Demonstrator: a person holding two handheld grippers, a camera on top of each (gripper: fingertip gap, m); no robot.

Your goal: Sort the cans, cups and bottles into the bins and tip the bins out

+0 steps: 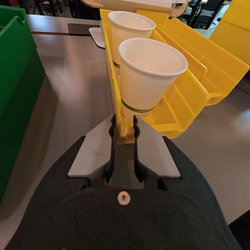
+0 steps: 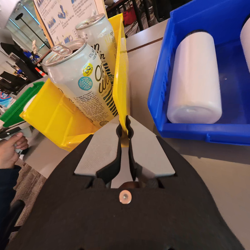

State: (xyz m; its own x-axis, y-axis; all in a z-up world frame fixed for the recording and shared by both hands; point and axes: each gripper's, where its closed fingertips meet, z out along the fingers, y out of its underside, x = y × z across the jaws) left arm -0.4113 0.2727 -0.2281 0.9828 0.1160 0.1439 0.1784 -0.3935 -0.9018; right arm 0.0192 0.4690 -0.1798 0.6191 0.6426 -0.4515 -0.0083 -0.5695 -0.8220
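Here two yellow bins are seen, each tilted. In the left wrist view, one yellow bin (image 1: 179,108) of ribbed plastic is tipped on edge, with two white paper cups (image 1: 146,81) inside, tapered, green-banded, mouths toward the camera, the nearer one partly covering the farther. Its side wall sits between the fingers of the left gripper (image 1: 124,119); the jaws are narrowed around it with a small gap visible, so firm contact cannot be confirmed. A green bin (image 1: 17,81) is seen at left on the grey table (image 1: 70,81), contents hidden.

In the right wrist view, a second yellow bin (image 2: 54,116) is tilted, holding two silver cans (image 2: 81,83), printed, pull-tabs open, leaning together. Its thin wall is pinched by the right gripper (image 2: 125,120), jaws nearly closed on it. A blue bin (image 2: 169,67) stands beside at right, with a white cylindrical bottle (image 2: 194,81) lying on its side; a second white object is cut off at the edge. A person's hand (image 2: 10,150) is wrapped round a handle at lower left.
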